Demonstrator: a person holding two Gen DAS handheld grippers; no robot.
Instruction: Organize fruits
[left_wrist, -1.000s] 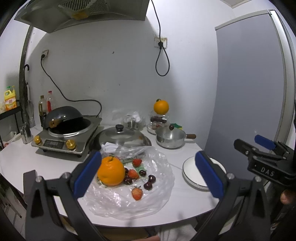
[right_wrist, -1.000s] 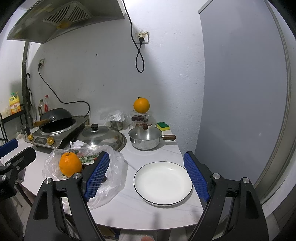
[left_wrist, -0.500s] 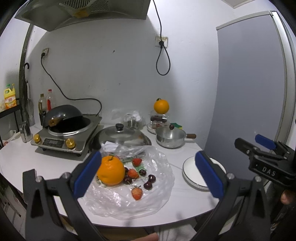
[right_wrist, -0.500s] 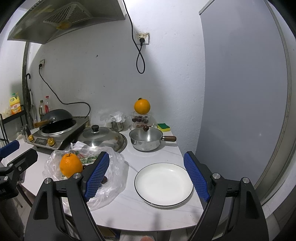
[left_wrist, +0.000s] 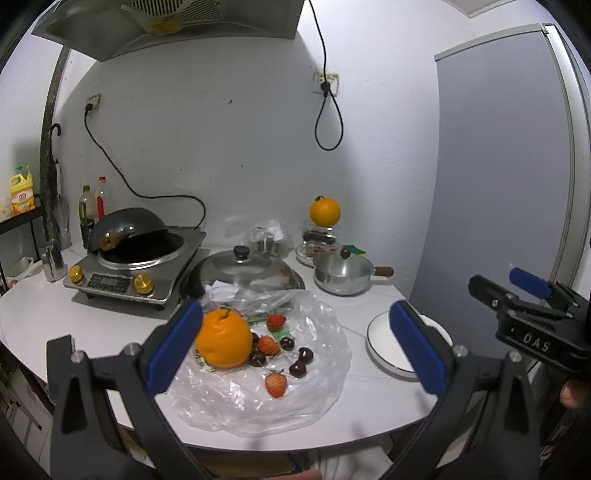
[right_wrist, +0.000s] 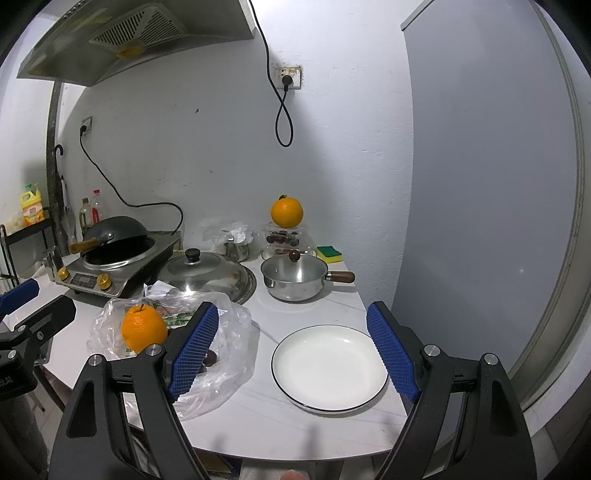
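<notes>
An orange (left_wrist: 223, 340) lies on an opened clear plastic bag (left_wrist: 314, 387) with strawberries (left_wrist: 276, 384) and dark cherries (left_wrist: 297, 368) on the white round table. My left gripper (left_wrist: 295, 347) hovers in front of the bag, open and holding nothing. An empty white plate (right_wrist: 328, 369) sits to the right of the bag. My right gripper (right_wrist: 295, 350) hangs open before the plate, with nothing between its blue pads. The same orange (right_wrist: 143, 328) shows at the left in the right wrist view. A second orange (right_wrist: 286, 212) rests on a clear box of dark fruit at the back.
A steel saucepan (right_wrist: 295, 280) with a wooden handle, a glass-lidded pan (right_wrist: 207, 273) and an induction cooker with a black wok (left_wrist: 129, 254) stand behind the bag. Bottles (left_wrist: 92, 203) and a sponge (right_wrist: 328, 253) line the wall. A grey door (right_wrist: 480, 184) is at the right.
</notes>
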